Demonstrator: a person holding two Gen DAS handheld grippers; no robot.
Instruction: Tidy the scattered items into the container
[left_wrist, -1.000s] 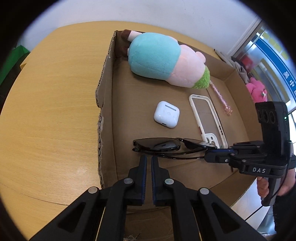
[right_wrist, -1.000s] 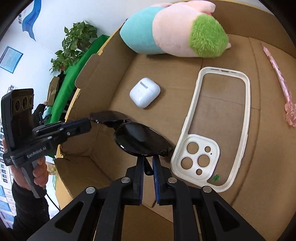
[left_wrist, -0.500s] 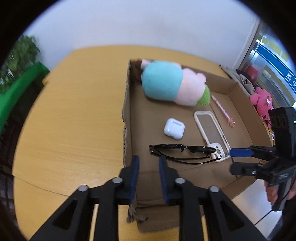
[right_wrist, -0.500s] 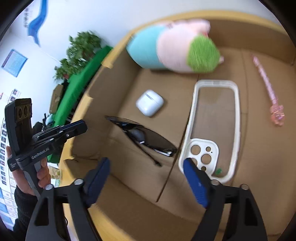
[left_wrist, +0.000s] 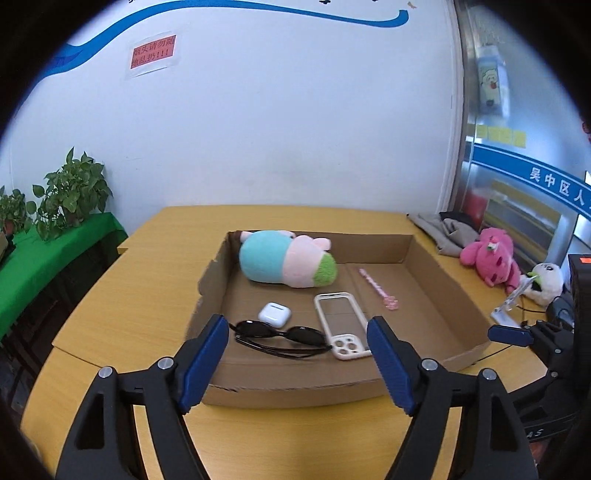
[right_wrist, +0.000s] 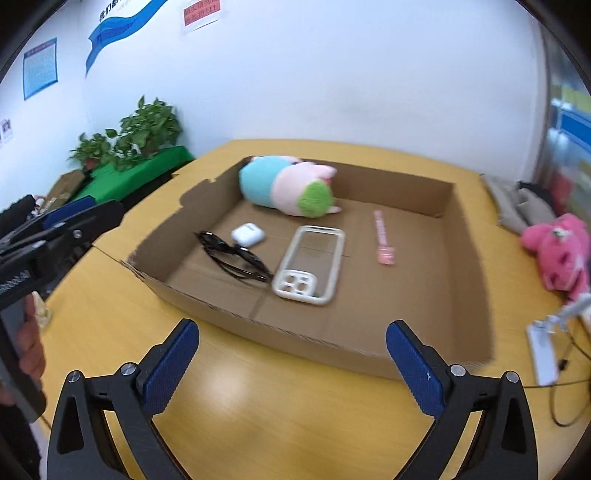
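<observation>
Opening both the left gripper (left_wrist: 297, 341) and right gripper (right_wrist: 291, 349), jaws wide and empty, I worry about clipping the shallow brown cardboard box's (right_wrist: 258, 325) near wall. The glossy black plastic sunglasses (left_wrist: 280, 336) lie folded inside, near its front-left corner, touching the white phone case (left_wrist: 341, 325).

left gripper (left_wrist: 297, 356) fingers opening, right gripper (right_wrist: 291, 363) likewise, empty

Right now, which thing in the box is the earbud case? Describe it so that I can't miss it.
Find the shallow cardboard box on the yellow table. In its near left part, just behind the black sunglasses and left of the white phone case, lies the earbud case. It is the only small, solid white rounded block.
</observation>
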